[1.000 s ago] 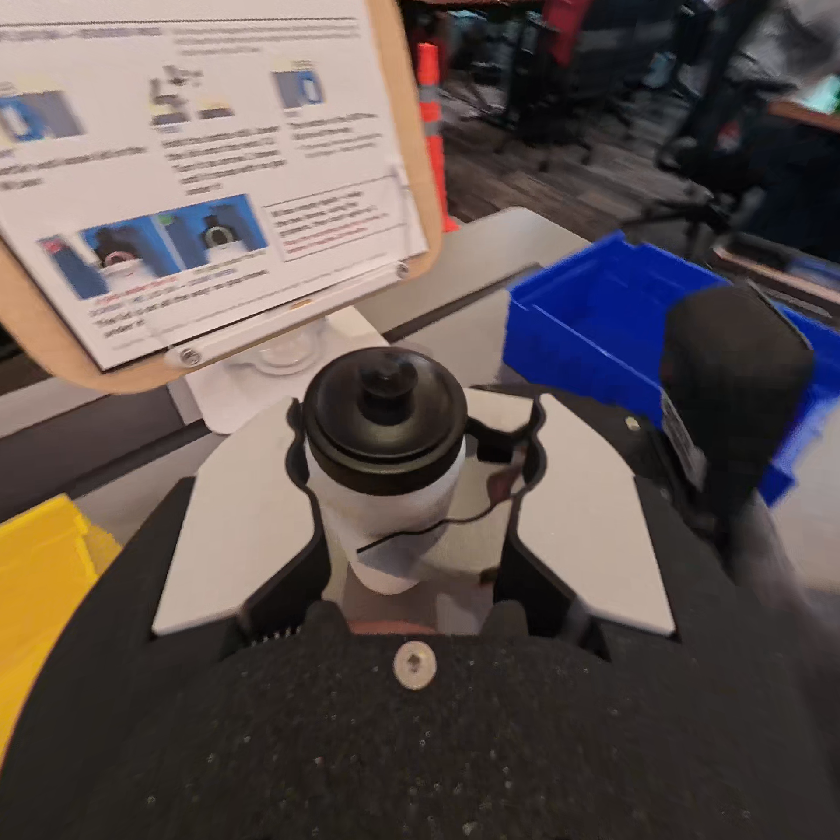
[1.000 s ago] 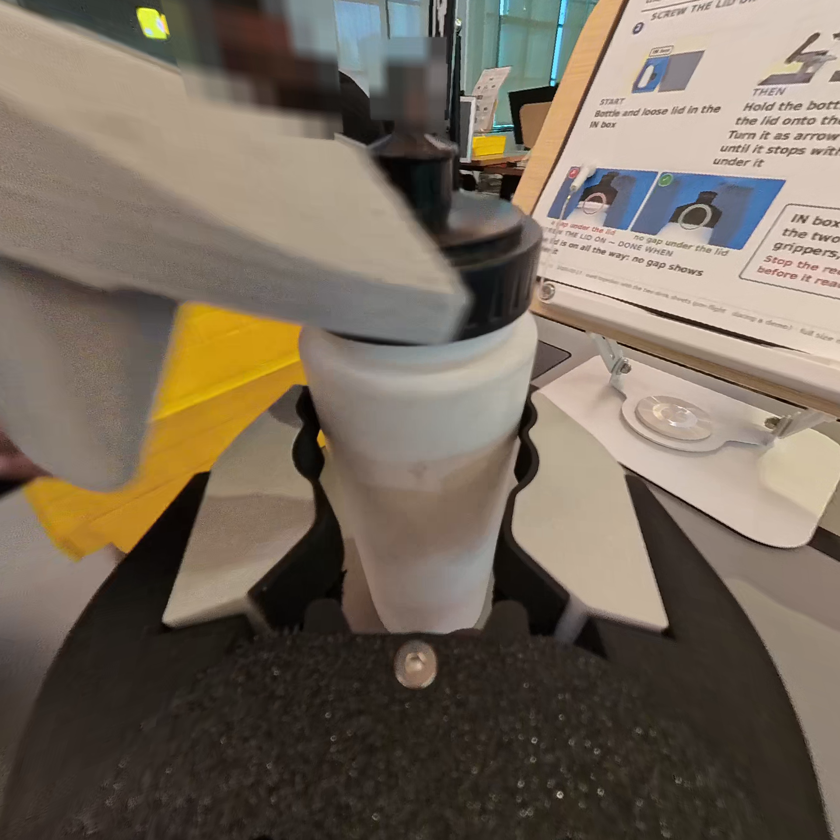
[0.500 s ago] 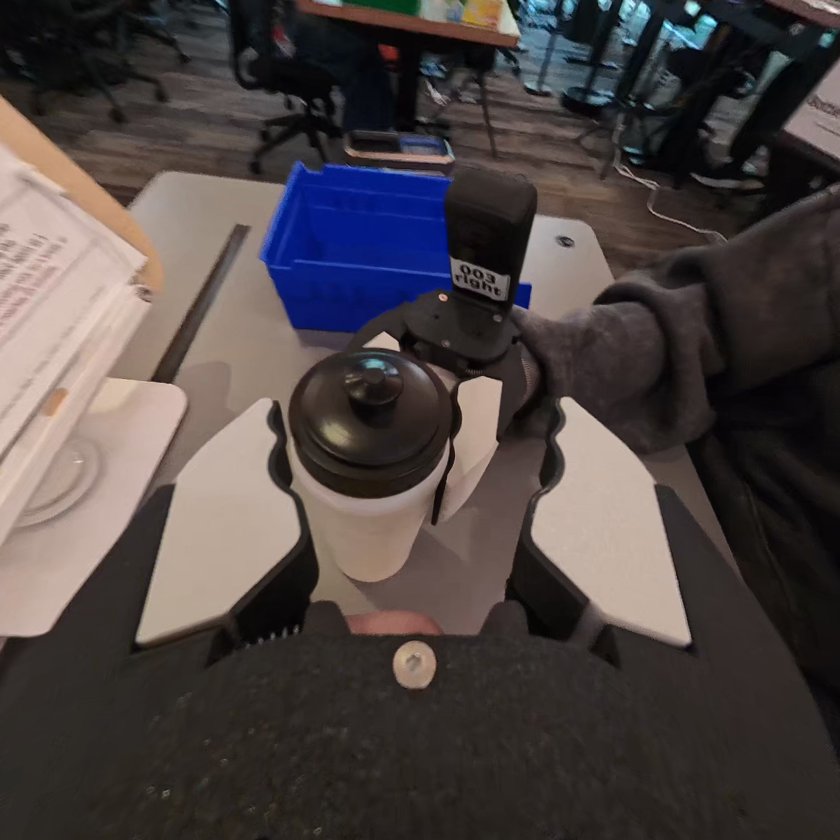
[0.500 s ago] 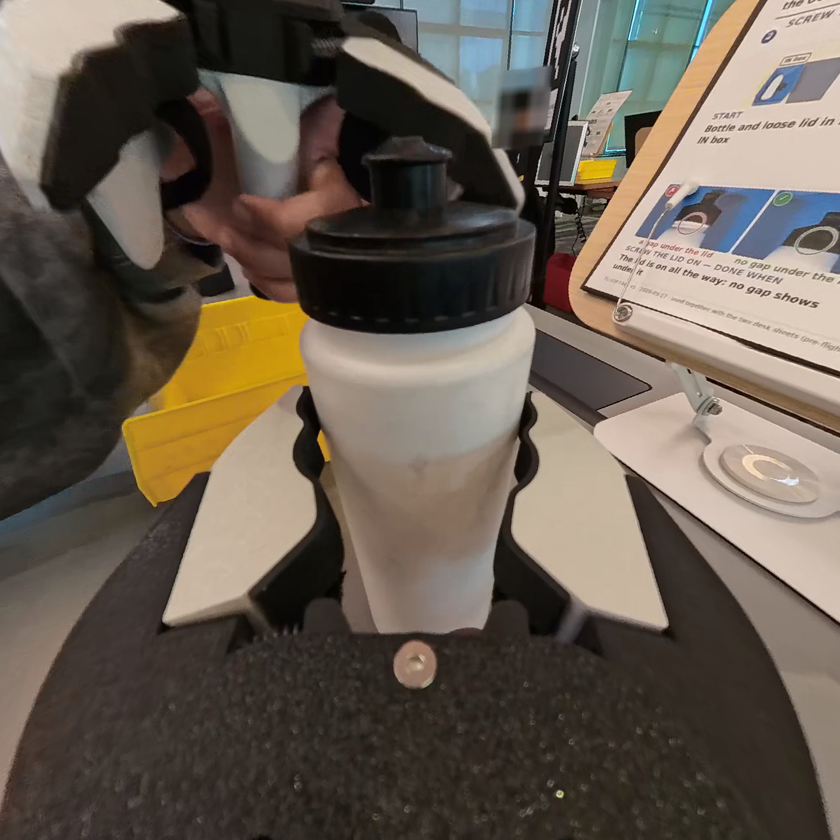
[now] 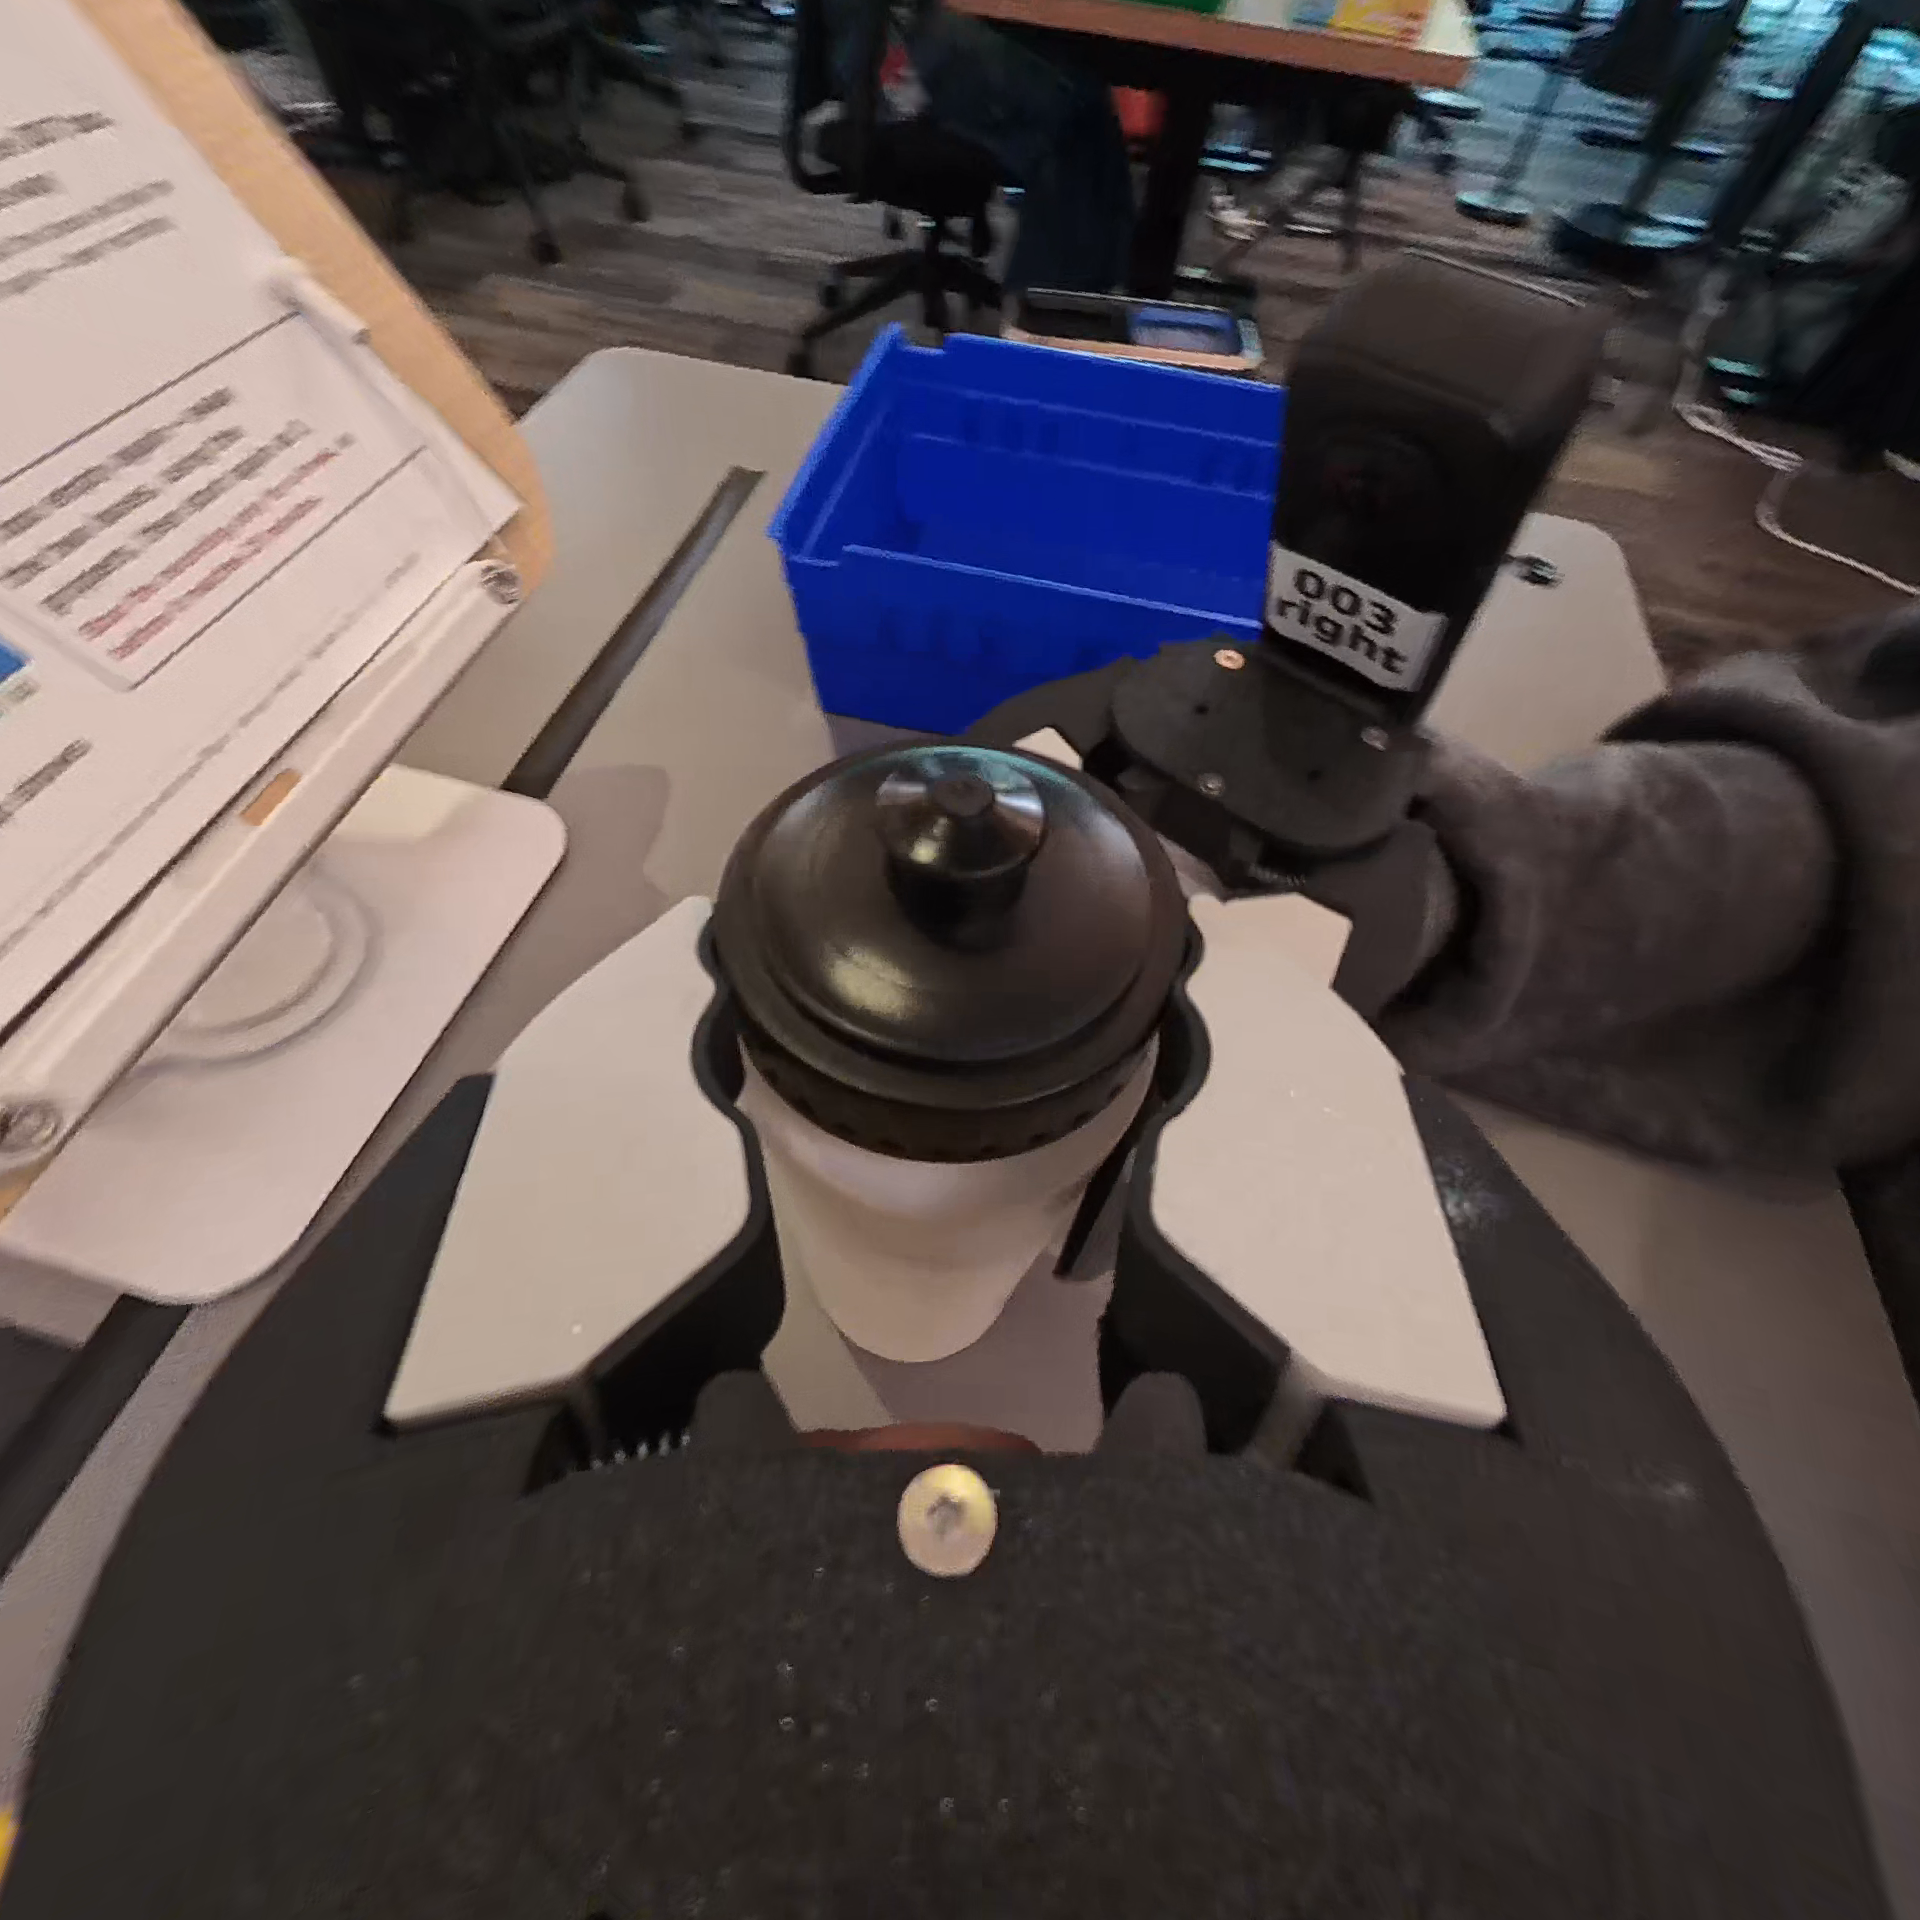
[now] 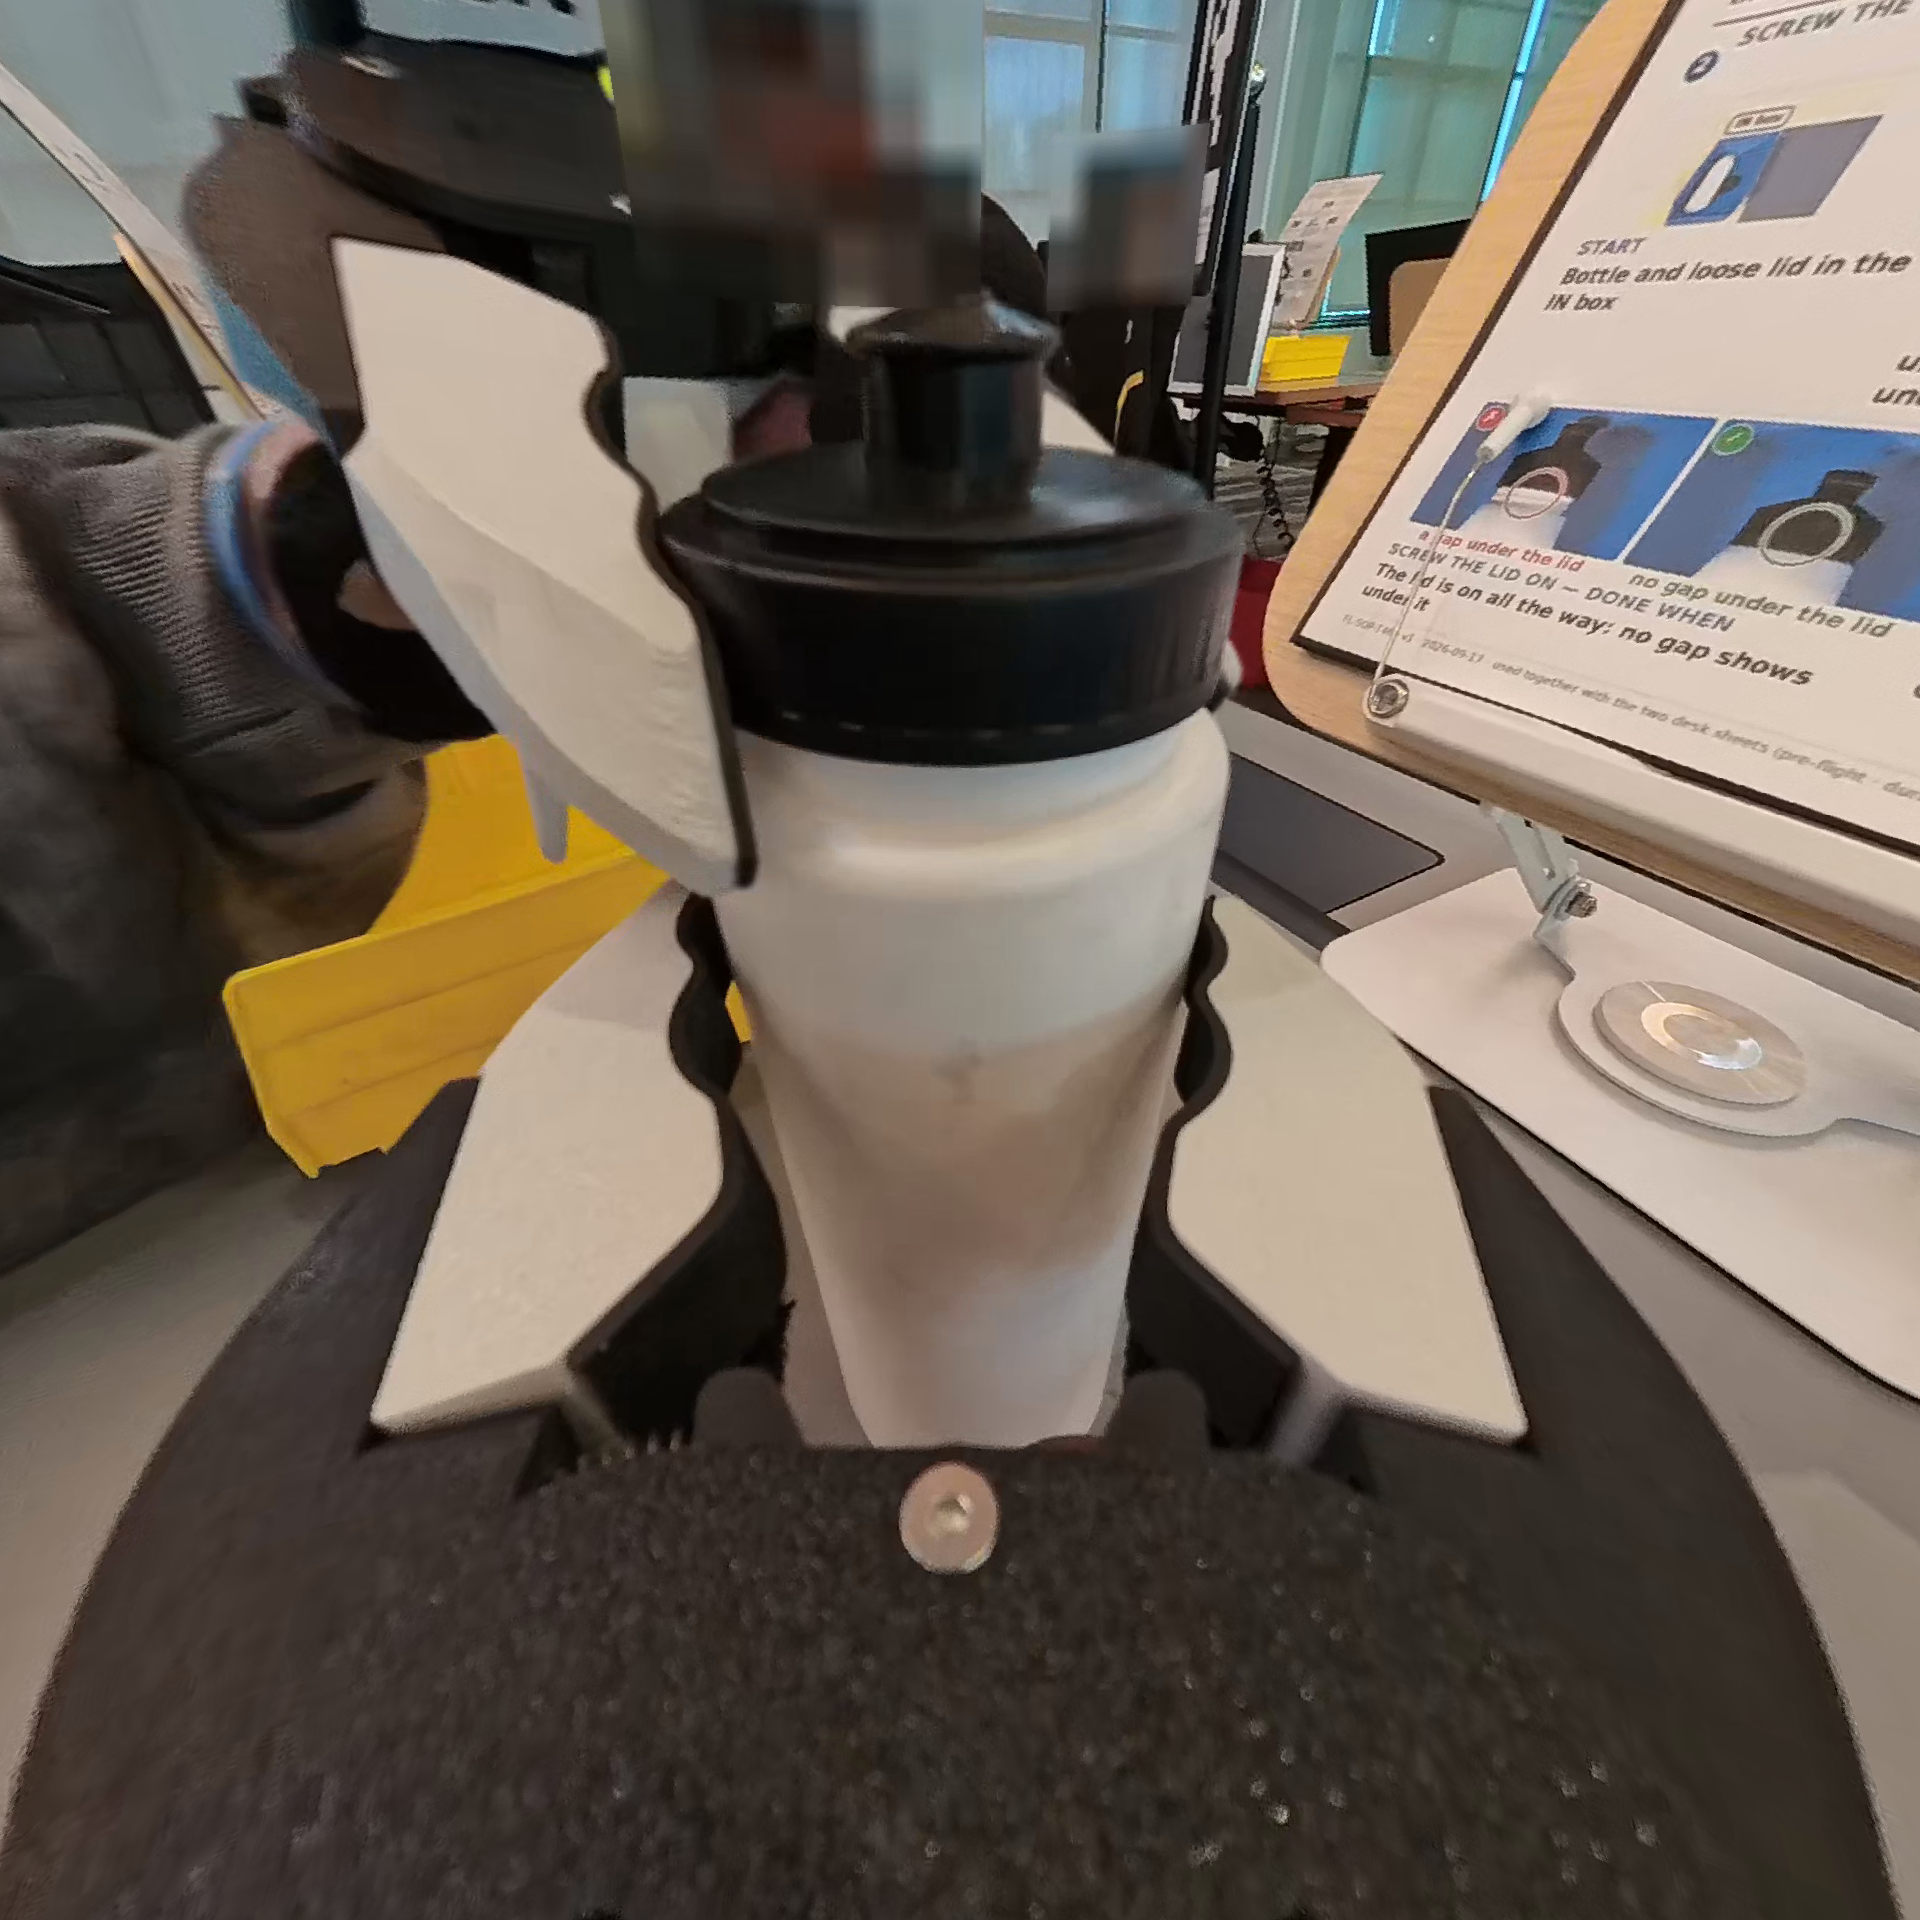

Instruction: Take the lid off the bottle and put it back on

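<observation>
Blue plastic bin on grey table, far side. Yellow plastic bin on near-left. Printed instruction sheet on tilted wooden board, carried by white flat-based stand. Office chairs behind.

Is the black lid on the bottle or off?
On. The black lid sits atop the white bottle, with no gap showing beneath it in the right wrist view.

Bottle base hidden behind right gripper body, instruction board cut off at left/top edge w/ print blurred, yellow bin partly occluded, mosaic patch above lid.
</observation>
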The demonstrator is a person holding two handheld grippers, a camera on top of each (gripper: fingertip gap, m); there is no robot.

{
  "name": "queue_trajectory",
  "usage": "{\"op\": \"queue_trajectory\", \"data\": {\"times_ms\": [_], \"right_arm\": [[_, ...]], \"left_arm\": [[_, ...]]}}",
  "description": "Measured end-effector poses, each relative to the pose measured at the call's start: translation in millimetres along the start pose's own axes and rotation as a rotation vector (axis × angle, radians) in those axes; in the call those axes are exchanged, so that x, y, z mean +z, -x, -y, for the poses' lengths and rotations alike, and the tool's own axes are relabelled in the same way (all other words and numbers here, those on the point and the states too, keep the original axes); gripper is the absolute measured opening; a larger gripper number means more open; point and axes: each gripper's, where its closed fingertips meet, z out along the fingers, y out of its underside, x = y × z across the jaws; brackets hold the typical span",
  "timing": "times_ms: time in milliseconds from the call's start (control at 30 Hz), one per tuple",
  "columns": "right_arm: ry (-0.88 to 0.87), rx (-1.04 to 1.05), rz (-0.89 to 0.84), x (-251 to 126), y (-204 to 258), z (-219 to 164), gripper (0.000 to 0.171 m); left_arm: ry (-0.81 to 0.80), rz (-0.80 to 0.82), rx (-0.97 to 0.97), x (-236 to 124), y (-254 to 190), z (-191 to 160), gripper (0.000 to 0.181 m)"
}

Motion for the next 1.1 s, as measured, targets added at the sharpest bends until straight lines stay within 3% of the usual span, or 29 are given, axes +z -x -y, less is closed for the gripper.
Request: {"op": "queue_trajectory", "data": {"times_ms": [300, 500, 567, 633, 833, 1000, 1100], "right_arm": [[0.016, -0.02, -0.147, 1, -6, -1, 0.084], [0.008, -0.02, -0.147, -1, -5, -1, 0.084], [0.006, -0.027, -0.147, 0, -4, -1, 0.084], [0.007, -0.019, -0.144, 0, -4, -1, 0.084], [0.006, -0.02, -0.051, 0, 3, -1, 0.084], [0.012, -0.021, -0.015, 0, 6, -2, 0.084], [0.011, -0.024, 0.001, 1, 7, -1, 0.084]], "left_arm": [[-0.063, 0.587, -0.269, -2, 17, 1, 0.078], [-0.04, 0.733, -0.355, -4, 16, 0, 0.078], [-0.014, 0.681, -0.351, -5, 14, 0, 0.079], [0.014, 0.527, -0.293, -4, 4, 2, 0.094], [-0.034, 0.232, 0.01, -48, 3, 17, 0.092], [0.018, -0.261, -0.008, -59, -18, 15, 0.102], [0.065, -0.356, 0.005, -47, -8, 8, 0.103]]}}
